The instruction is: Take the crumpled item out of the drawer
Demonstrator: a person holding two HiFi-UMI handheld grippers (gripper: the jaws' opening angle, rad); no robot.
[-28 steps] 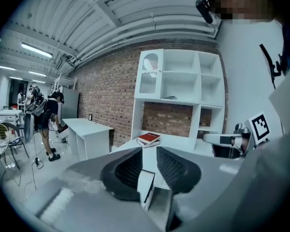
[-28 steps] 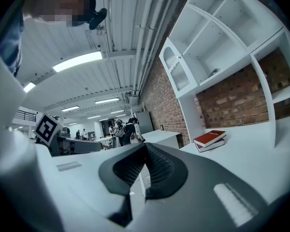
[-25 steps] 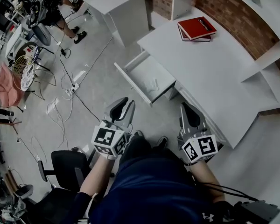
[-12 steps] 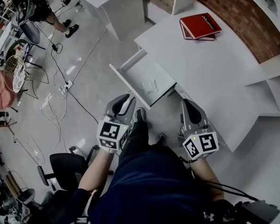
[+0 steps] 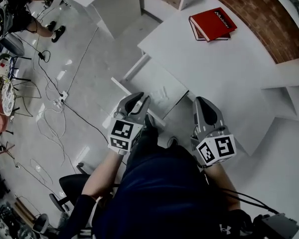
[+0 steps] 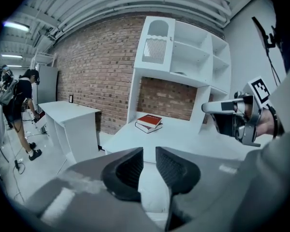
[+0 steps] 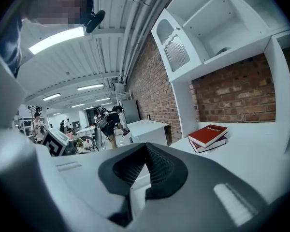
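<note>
The white drawer (image 5: pixel 143 80) stands pulled out of the white desk (image 5: pixel 224 73). A small white crumpled item (image 5: pixel 163 93) lies inside it, near the desk side. My left gripper (image 5: pixel 139 99) (image 6: pixel 150 151) hovers over the drawer's front edge, just left of the item. It is open with nothing between the pads, and its jaws have just been closing. My right gripper (image 5: pixel 202 102) (image 7: pixel 146 146) is shut and empty, at the desk's near edge to the right of the drawer. The item shows in neither gripper view.
Two red books (image 5: pixel 212 24) (image 7: pixel 208 135) lie stacked on the desk's far side by the brick wall. White shelving (image 6: pixel 183 52) rises behind. Cables and a power strip (image 5: pixel 60 96) lie on the floor at left, a black chair (image 5: pixel 74 188) behind me. A person (image 6: pixel 24 105) stands by another desk.
Both grippers have moved forward toward the desk. The left one has sunk and now reaches the drawer's front edge, with its jaws a little narrower. The right one has come up to the desk edge.
</note>
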